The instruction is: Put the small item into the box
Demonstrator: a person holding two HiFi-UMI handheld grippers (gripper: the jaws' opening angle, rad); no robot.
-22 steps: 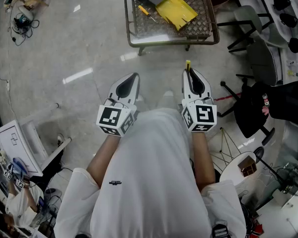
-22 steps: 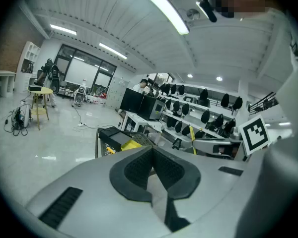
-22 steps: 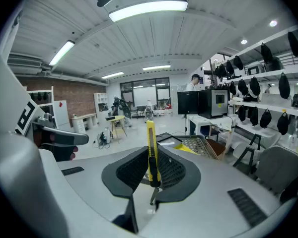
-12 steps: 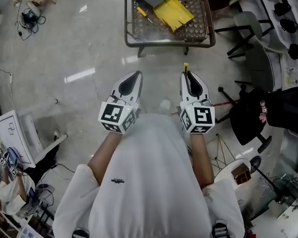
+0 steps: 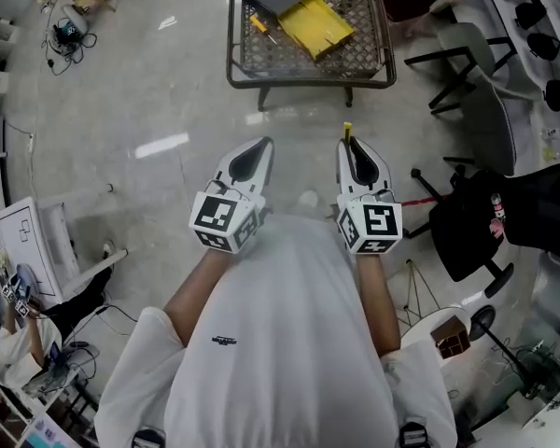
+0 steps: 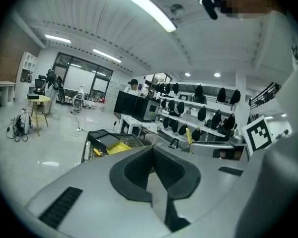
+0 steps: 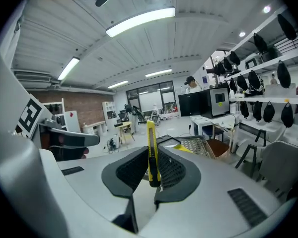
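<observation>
Bright, even indoor light. Source: long white ceiling light tubes (image 6: 144,6), upper centre of gripper views, slightly blown out. On glossy pale grey floor (image 5: 121,82), white glare streaks left of centre, head view. Gripper views fisheye: black vignette corners, bent edges. Focus: slim yellow utility knife (image 7: 151,152) sharp; grey plastic left gripper (image 6: 151,150) soft at bottom.

We wear a white short-sleeved shirt (image 5: 280,362) with a small dark mark (image 5: 223,342) on the chest. Our left gripper (image 5: 259,142) and right gripper (image 5: 348,144) are white shells with black ribbed pads (image 6: 138,170) (dark ovals from above), each with a cube (image 5: 222,222) of black-and-white square markers at its near end.
</observation>
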